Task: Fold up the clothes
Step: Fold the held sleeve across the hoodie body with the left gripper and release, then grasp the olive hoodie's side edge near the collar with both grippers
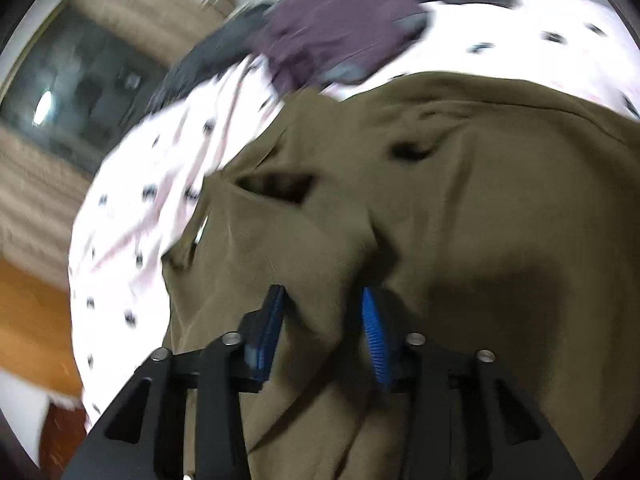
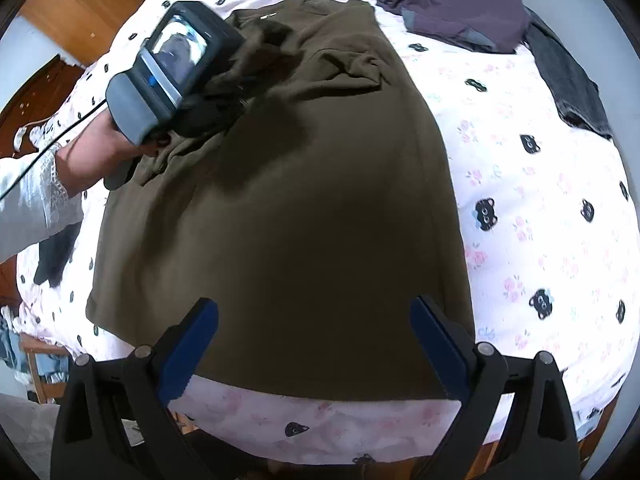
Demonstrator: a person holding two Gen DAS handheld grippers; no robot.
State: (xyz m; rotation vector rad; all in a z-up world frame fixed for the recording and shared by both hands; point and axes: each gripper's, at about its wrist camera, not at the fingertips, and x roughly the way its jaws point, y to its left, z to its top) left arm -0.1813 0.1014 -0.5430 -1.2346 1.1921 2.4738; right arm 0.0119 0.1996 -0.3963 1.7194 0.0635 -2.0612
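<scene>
a: two grippers are working over the olive shirt [image 2: 280,208], which is lying flat on the pink printed bedsheet [image 2: 540,200].
b: left gripper [image 1: 324,304]?
a: its jaws are standing partly apart, a bunched fold of shirt between the blue pads [image 1: 374,332], not pinched.
b: right gripper [image 2: 314,312]?
a: it is hovering at the hem, jaws wide apart, holding nothing.
b: elsewhere?
a: a purple garment [image 2: 468,4] is sitting near the far edge.
</scene>
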